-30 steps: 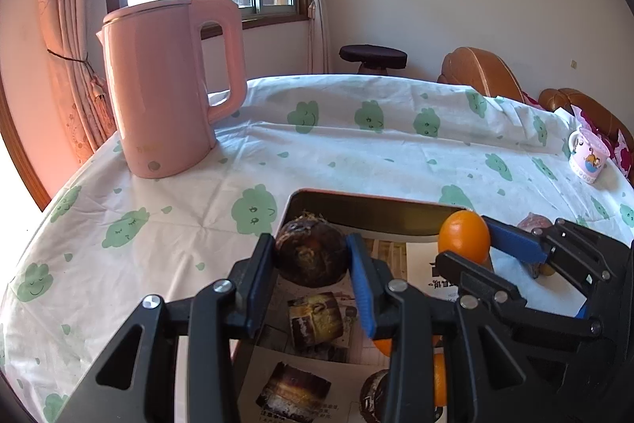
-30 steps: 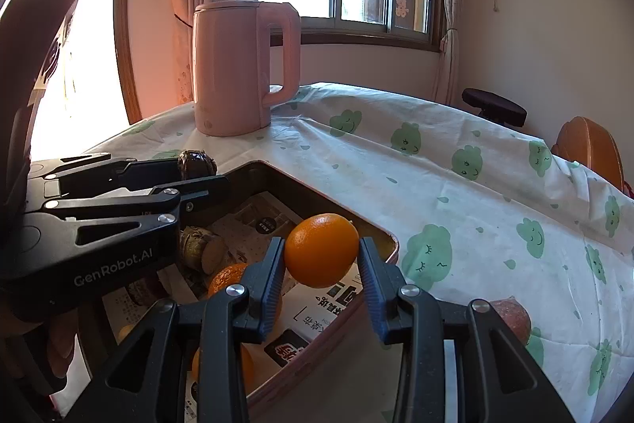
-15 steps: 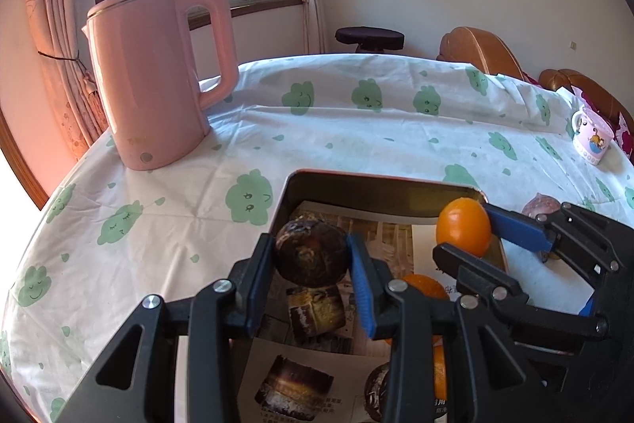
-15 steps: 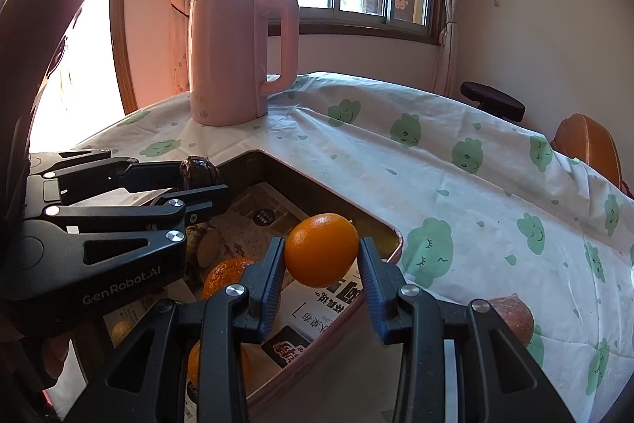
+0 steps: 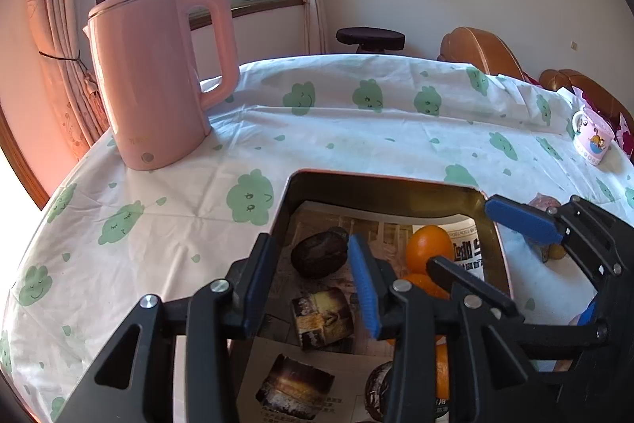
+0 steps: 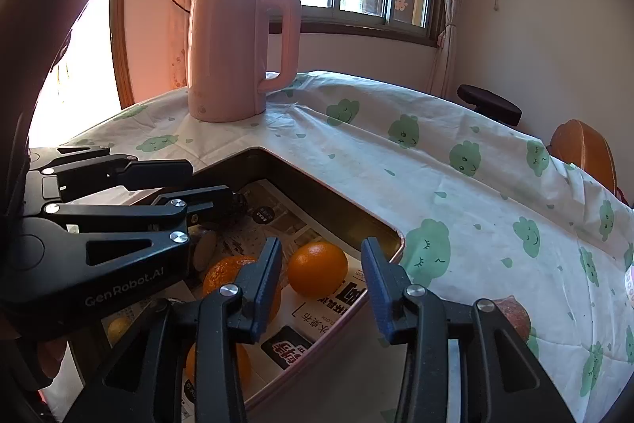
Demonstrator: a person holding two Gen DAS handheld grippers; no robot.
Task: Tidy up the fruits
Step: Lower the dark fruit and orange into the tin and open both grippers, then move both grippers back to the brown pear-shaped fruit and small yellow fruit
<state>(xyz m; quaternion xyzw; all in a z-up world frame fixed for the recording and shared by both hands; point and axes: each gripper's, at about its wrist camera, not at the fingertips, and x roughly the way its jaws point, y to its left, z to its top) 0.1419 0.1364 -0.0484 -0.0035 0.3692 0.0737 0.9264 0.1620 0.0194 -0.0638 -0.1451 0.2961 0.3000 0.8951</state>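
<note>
A metal tray [image 5: 380, 189] lined with newspaper sits on the table; it also shows in the right wrist view [image 6: 329, 197]. My left gripper [image 5: 313, 280] is open above it. A dark brown fruit [image 5: 319, 256] lies on the paper between and below its fingers. My right gripper [image 6: 321, 284] is open over the tray's corner. An orange [image 6: 317, 268] lies on the paper below it, also seen in the left wrist view [image 5: 430, 248]. More oranges [image 6: 226, 272] lie beside it in the tray.
A pink kettle [image 5: 158, 74] stands on the far left of the cloud-print tablecloth [image 5: 356, 129]. A small mug [image 5: 592, 141] stands at the far right. A reddish fruit [image 6: 513, 316] lies on the cloth right of the tray. Chairs stand behind the table.
Both grippers have opened. The dark fruit and the orange have dropped from the fingers onto the tray's paper.
</note>
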